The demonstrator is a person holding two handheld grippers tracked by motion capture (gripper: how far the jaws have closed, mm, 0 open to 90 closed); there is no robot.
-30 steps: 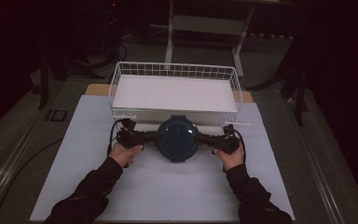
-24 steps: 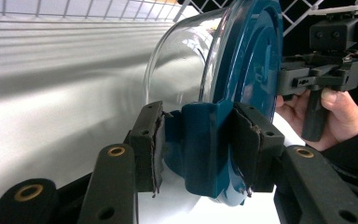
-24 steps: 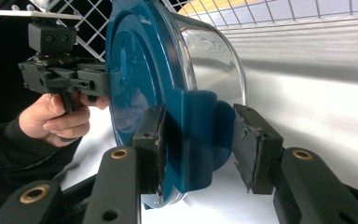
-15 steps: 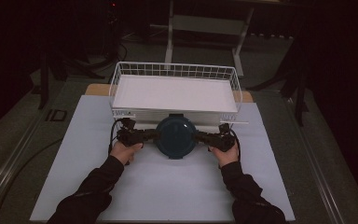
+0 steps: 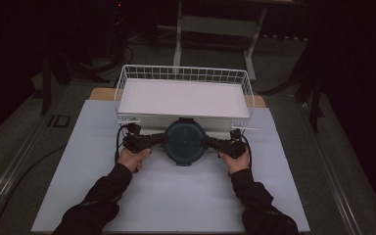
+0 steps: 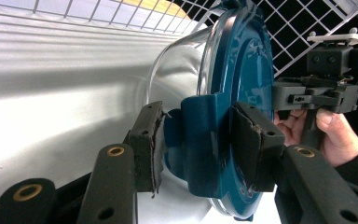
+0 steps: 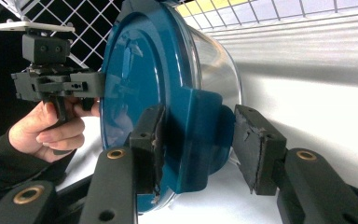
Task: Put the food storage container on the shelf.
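Note:
A round container with a dark blue lid (image 5: 185,142) stands on the white mat just in front of the wire basket. Its clear bowl (image 6: 177,60) (image 7: 214,56) shows under the lid (image 6: 242,60) (image 7: 135,60). My left gripper (image 5: 160,141) (image 6: 198,140) comes in from the left, both pads pressed on the lid's left latch tab (image 6: 205,121). My right gripper (image 5: 209,143) (image 7: 198,144) straddles the right latch tab (image 7: 196,130). Its jaws have just been opening: one pad touches the tab, and the other pad (image 7: 254,144) stands a little off it.
A white wire basket (image 5: 183,73) with a flat white floor sits directly behind the container. The white mat (image 5: 176,196) covers the table toward me. Dark floor and stand legs lie beyond the table. Each gripper view also shows the opposite hand (image 6: 335,135) (image 7: 42,135).

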